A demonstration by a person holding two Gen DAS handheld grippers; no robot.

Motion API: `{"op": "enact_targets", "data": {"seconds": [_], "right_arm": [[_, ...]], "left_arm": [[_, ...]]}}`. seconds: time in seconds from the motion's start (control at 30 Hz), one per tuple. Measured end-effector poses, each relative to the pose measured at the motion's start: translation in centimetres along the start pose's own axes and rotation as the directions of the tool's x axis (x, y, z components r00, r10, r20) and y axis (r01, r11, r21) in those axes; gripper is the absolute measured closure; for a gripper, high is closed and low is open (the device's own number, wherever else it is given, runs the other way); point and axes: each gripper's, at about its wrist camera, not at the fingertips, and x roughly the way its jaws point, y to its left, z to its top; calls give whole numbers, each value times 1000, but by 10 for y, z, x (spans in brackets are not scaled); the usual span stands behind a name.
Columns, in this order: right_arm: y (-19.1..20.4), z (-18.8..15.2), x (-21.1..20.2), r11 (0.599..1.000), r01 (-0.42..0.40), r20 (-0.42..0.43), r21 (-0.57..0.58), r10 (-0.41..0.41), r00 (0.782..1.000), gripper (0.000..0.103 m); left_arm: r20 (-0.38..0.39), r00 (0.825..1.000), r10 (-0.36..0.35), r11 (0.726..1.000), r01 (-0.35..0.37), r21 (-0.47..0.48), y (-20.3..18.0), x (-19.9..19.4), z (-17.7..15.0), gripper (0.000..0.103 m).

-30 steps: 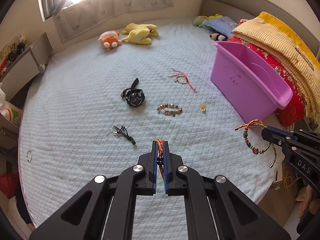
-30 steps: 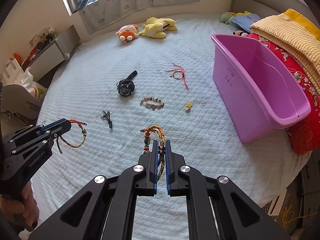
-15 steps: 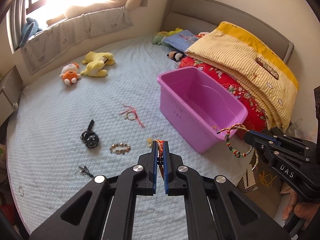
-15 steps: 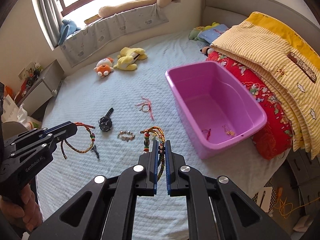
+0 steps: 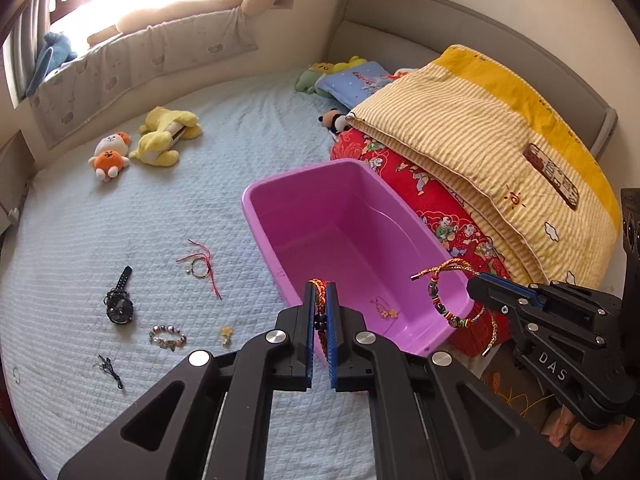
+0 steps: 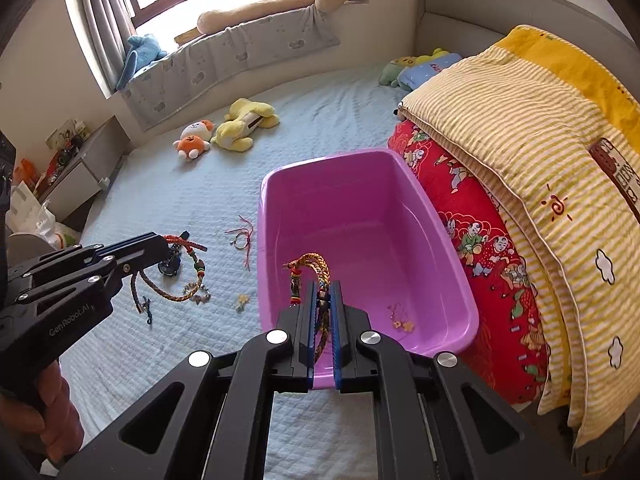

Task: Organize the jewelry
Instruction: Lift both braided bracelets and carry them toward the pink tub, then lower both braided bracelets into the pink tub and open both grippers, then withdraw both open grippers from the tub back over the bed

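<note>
Two bracelets in transit, bin barely stocked.
Left gripper (image 5: 319, 294) was clamped on a red-orange braided bracelet (image 6: 182, 258), right gripper (image 6: 324, 294) clamped on a beaded braided bracelet (image 5: 454, 300), both hanging over the purple bin (image 5: 264, 236). Inside: what looked like one small gold piece (image 6: 401, 322). Left of the bin lay the watch (image 5: 119, 304), bead bracelet (image 5: 168, 338), red string bracelet (image 5: 200, 266), charm (image 5: 226, 333), black cord (image 5: 110, 369).

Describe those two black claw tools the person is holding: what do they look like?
Both are matte black, angular handheld frames with silver round bolt heads. Each ends in two flat fingers lined with blue pads. The left gripper bears white "GenRobot.AI" lettering; the right gripper reads "DAS". No cables or sleeves show.
</note>
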Motion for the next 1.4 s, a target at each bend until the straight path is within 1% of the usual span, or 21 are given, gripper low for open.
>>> {"op": "enact_targets", "data": {"seconds": [0.1, 0.23, 0.37, 0.67, 0.73, 0.77, 0.8, 0.83, 0.87, 0.9, 0.97, 1.03, 1.13, 1.27, 1.4], "right_arm": [[-24, 10, 22, 998, -37, -50, -47, 35, 998, 96], [-47, 18, 47, 993, -74, -110, -88, 64, 992, 96], [-63, 21, 69, 991, -104, -157, -89, 89, 984, 96], [-81, 28, 105, 988, -117, -229, -99, 92, 969, 96], [-84, 31, 111, 988, -114, -241, -100, 87, 967, 96], [-87, 32, 114, 989, -111, -246, -99, 84, 966, 96], [-89, 33, 116, 989, -108, -251, -97, 80, 965, 94], [-91, 34, 119, 990, -103, -259, -94, 75, 963, 82], [-92, 35, 121, 991, -97, -266, -89, 70, 961, 63], [-94, 36, 122, 992, -94, -266, -83, 69, 961, 57], [-98, 39, 120, 993, -94, -257, -77, 71, 964, 56], [-99, 42, 119, 993, -93, -258, -74, 71, 964, 56], [-101, 45, 118, 993, -101, -264, -61, 81, 961, 56], [-99, 47, 113, 992, -120, -266, -47, 103, 959, 53], [-86, 46, 103, 987, -148, -262, -70, 125, 957, 53]], "left_arm": [[-39, 999, 33, 999, -35, -42, -17, 26, 10, 97], [-87, 993, 82, 996, -85, -39, -34, 56, 19, 97], [-132, 985, 114, 993, -118, -28, -43, 82, 25, 97], [-227, 959, 167, 986, -168, 13, -55, 124, 30, 96], [-247, 951, 184, 983, -185, 21, -54, 129, 31, 93], [-255, 948, 192, 981, -192, 23, -53, 132, 31, 83], [-261, 944, 201, 979, -203, 23, -52, 133, 31, 64], [-260, 941, 215, 976, -218, 21, -49, 132, 31, 49], [-246, 942, 231, 972, -234, 15, -47, 130, 31, 21], [-224, 945, 240, 970, -244, 7, -45, 125, 31, 16], [-217, 946, 240, 969, -245, 1, -42, 120, 32, 16], [-228, 940, 256, 965, -262, 4, -39, 120, 32, 16], [-237, 935, 263, 961, -275, -17, -33, 117, 30, 16], [-232, 939, 255, 961, -272, -44, -26, 109, 29, 16], [-216, 943, 253, 960, -272, -63, -19, 97, 28, 16]]}}
